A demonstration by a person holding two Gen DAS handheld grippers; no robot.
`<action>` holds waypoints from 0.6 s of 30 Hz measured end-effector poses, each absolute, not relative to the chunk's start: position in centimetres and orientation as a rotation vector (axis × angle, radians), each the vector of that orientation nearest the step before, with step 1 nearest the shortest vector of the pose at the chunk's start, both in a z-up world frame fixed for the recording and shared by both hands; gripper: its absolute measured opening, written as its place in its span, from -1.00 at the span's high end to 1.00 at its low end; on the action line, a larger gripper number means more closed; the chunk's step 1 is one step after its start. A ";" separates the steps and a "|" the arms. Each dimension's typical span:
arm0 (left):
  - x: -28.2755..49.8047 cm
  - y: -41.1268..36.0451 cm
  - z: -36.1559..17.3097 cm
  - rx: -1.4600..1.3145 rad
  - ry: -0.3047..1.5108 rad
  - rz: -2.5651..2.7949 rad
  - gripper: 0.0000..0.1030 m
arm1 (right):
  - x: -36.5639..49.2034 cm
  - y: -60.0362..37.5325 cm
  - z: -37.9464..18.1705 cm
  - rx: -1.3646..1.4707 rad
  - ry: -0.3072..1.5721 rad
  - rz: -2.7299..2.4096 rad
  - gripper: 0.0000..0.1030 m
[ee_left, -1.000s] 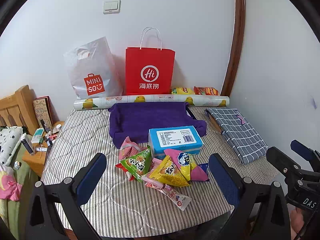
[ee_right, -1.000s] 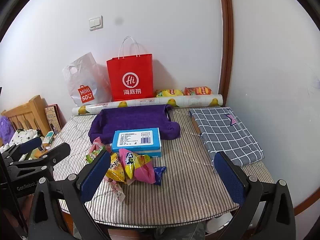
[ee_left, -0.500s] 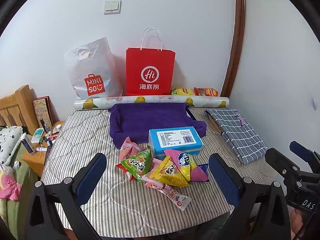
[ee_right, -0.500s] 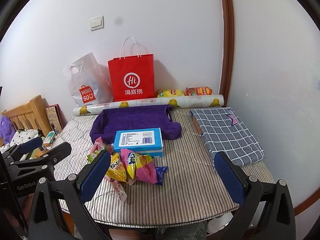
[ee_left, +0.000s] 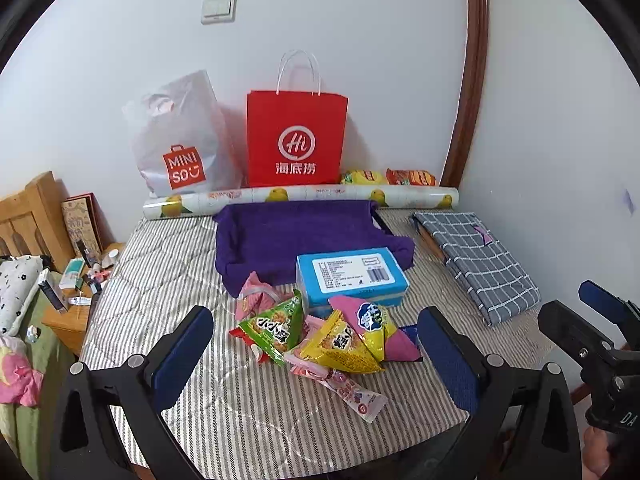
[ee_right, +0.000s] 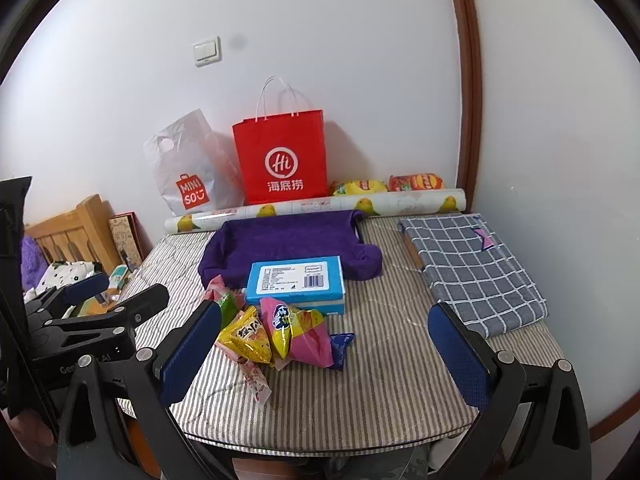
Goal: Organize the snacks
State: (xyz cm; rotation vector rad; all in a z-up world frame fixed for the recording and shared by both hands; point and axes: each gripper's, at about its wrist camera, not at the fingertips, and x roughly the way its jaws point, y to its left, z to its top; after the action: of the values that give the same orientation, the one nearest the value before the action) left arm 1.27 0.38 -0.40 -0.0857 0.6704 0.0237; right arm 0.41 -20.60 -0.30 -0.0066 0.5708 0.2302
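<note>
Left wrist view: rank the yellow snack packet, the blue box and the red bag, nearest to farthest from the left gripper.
1. Yellow snack packet, between the left gripper's fingers.
2. Blue box, just behind the pile.
3. Red bag, at the back wall.

Heap of bright snack packets (ee_left: 320,336) on striped table, touching a flat blue box (ee_left: 350,280) behind
</note>
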 end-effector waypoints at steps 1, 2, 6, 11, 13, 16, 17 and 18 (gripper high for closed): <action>1.6 0.5 -0.7 -0.086 0.678 0.026 -0.99 | 0.6 -20.5 -0.5 -0.008 0.577 0.233 -0.97; 1.6 0.7 -1.0 -0.111 0.688 0.020 -0.99 | 0.9 -20.5 -0.8 -0.008 0.585 0.236 -0.97; 2.6 1.6 -2.7 -0.156 0.722 0.022 -0.99 | 2.4 -20.6 -2.6 0.002 0.637 0.246 -0.88; 4.0 3.1 -4.9 -0.151 0.736 0.052 -0.99 | 4.1 -20.5 -5.1 0.003 0.689 0.263 -0.87; 4.8 3.9 -6.0 -0.154 0.744 0.073 -0.99 | 4.8 -20.5 -6.2 -0.001 0.708 0.256 -0.87; 5.3 5.1 -7.5 -0.152 0.775 0.112 -0.99 | 6.1 -20.8 -8.0 0.021 0.746 0.259 -0.79; 5.6 5.7 -8.1 -0.156 0.782 0.124 -0.99 | 6.6 -20.8 -8.6 0.032 0.761 0.271 -0.74; 5.7 6.0 -8.5 -0.166 0.787 0.129 -0.99 | 7.1 -20.7 -9.1 0.045 0.775 0.290 -0.69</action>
State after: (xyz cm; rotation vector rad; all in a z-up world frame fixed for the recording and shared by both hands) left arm 5.73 6.05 -8.48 -0.1665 0.7868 0.1292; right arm 7.10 -20.69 -9.13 0.0446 0.7754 0.2899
